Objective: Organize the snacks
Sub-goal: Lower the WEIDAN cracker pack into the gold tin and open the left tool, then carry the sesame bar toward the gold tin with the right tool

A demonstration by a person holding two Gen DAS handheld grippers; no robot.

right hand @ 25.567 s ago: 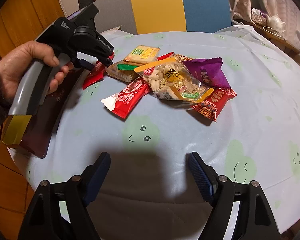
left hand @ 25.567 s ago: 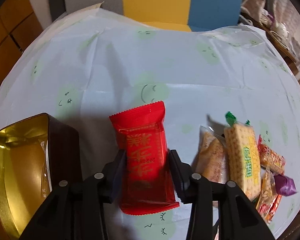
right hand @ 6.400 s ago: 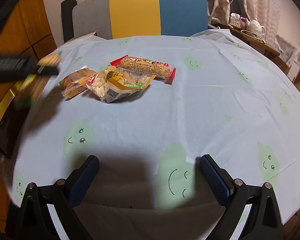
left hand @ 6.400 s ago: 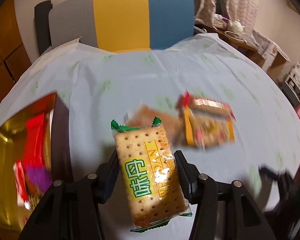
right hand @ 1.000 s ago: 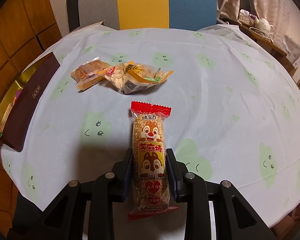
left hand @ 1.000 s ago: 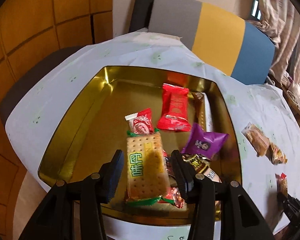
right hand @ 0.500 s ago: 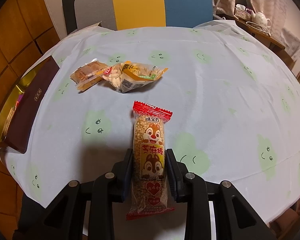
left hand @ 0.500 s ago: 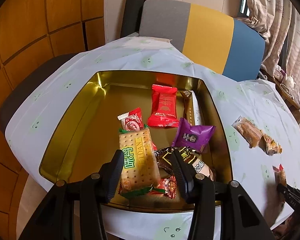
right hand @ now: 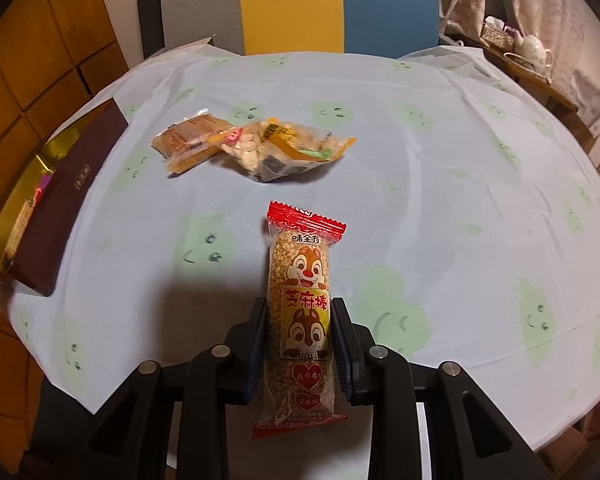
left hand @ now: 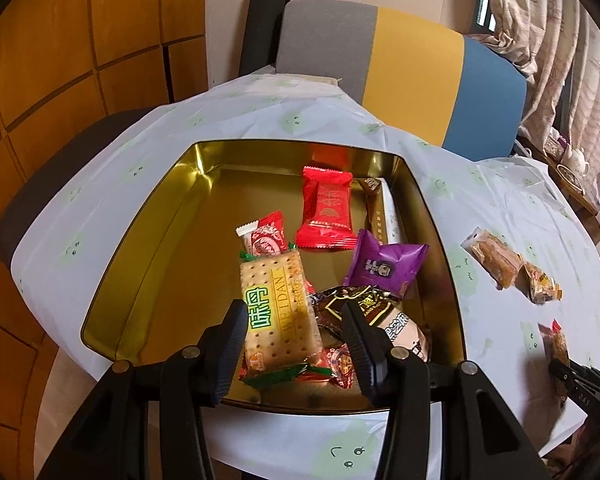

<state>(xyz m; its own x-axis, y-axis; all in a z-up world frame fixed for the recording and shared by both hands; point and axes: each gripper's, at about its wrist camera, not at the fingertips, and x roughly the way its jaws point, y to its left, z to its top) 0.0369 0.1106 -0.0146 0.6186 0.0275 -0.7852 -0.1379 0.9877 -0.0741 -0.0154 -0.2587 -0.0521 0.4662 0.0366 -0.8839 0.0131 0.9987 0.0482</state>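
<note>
Firmly in right gripper (right hand: 299,334): sesame bar (right hand: 301,312)

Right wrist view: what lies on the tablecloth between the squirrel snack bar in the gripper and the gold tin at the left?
In the right wrist view, only bare tablecloth lies between the squirrel snack bar and the gold tin.

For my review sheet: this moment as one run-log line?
left gripper: open over cracker pack in gold tin | right gripper: shut on sesame bar
</note>
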